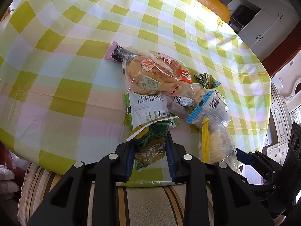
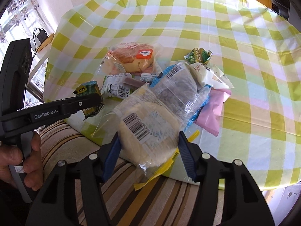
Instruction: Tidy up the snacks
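At the near edge of the table (image 1: pixel 56 86), the left tool (image 1: pixel 150 141) is clamping a green garlic-pea packet (image 1: pixel 152 148), while the right tool (image 2: pixel 148 148) is closing around a clear bag of pale biscuits (image 2: pixel 150 128), its pads seeming to touch the film. The step in hand is lifting items off the snack pile (image 1: pixel 161 86); next, each needs carrying to a sorted spot. No bin or tray is showing, and several wrappers are lying half buried.
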Demonstrator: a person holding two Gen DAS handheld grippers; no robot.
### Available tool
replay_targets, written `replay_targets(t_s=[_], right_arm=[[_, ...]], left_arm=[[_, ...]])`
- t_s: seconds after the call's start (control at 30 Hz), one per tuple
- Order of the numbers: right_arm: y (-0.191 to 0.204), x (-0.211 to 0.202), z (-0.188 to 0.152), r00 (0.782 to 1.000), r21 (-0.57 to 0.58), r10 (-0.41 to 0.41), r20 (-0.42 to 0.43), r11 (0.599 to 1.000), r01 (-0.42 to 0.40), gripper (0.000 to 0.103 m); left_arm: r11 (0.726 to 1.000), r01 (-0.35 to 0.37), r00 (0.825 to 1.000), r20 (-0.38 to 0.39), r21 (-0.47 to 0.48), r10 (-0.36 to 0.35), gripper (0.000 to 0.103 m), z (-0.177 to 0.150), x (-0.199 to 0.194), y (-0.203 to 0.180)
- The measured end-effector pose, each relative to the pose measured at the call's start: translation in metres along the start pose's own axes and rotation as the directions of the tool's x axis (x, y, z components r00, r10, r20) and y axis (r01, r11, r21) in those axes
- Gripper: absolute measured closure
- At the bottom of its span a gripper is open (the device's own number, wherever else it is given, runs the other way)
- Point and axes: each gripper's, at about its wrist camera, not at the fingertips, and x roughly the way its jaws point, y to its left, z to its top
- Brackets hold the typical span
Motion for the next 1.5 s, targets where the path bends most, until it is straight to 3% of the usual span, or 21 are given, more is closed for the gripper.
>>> replay_targets(t_s=[0.43,0.9,1.17,1.5], right_arm=[[-0.029,-0.025,-0.014,0.999,0.079,-0.005,0.046,0.997,0.001,0.046],[-0.092,-0.064,-0.045,0.991,0.216,-0.095,0.091,0.974,0.073,0.047],[-0.144,-0.089,-0.084,0.981,0.333,-0.173,0.088,0.933,0.135,0.047],[-0.218,-0.125,-0.148,0.954,0.487,-0.292,0.060,0.843,0.228,0.047]], left_arm=[[0.999,0.000,1.000,0.027,0.043,-0.002,0.074,-0.006,-0.014,-0.022],[0.982,0.062,0.998,-0.009,0.178,-0.061,0.074,-0.021,-0.008,-0.094],[0.947,0.127,0.991,-0.068,0.294,-0.111,0.074,-0.034,0.010,-0.158],[0.865,0.233,0.969,-0.186,0.444,-0.165,0.074,-0.071,0.035,-0.251]])
